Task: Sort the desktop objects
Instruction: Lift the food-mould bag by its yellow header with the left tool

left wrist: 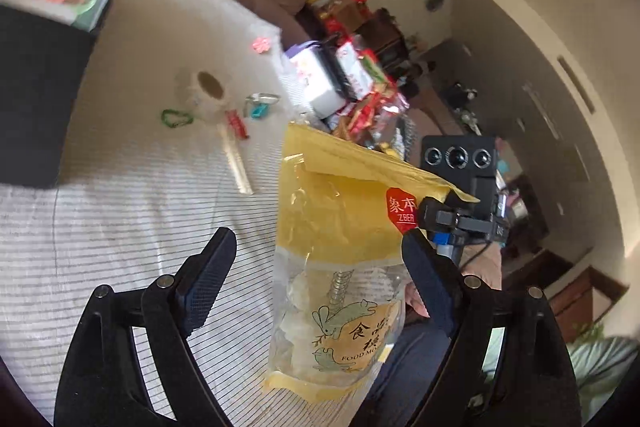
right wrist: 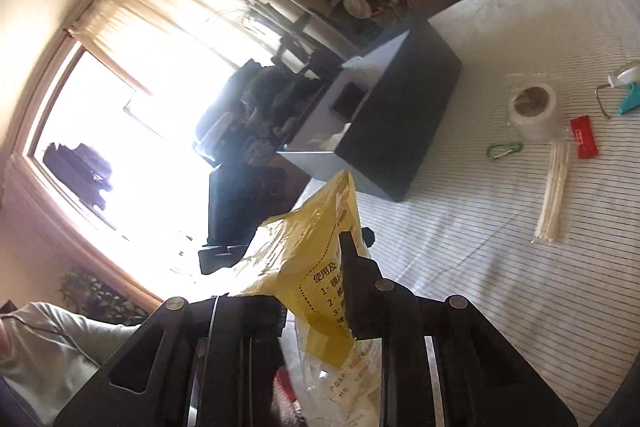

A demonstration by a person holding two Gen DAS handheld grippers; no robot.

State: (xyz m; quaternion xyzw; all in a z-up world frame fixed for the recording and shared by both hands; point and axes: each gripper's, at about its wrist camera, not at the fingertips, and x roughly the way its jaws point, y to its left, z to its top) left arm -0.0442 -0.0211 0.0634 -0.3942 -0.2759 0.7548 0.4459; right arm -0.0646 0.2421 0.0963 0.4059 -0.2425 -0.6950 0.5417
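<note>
Right gripper (right wrist: 316, 291) clamped on yellow pouch's (left wrist: 336, 227) top edge; left gripper (left wrist: 316, 267) jaws apart, straddling it in the air.

Keep the pinch, carry steady toward the dark box (right wrist: 400, 131), clear of tape roll (right wrist: 534, 107) and sticks (right wrist: 554, 195) on the striped worktop (right wrist: 500, 287).

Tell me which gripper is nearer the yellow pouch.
Right. The right gripper is clamped on the yellow pouch at its top corner; the left gripper is open, its fingers either side of the pouch without gripping it.

Yellow-and-clear bag (left wrist: 340, 227); white, dark-striped cloth (right wrist: 500, 267); green carabiner (right wrist: 505, 149).
</note>
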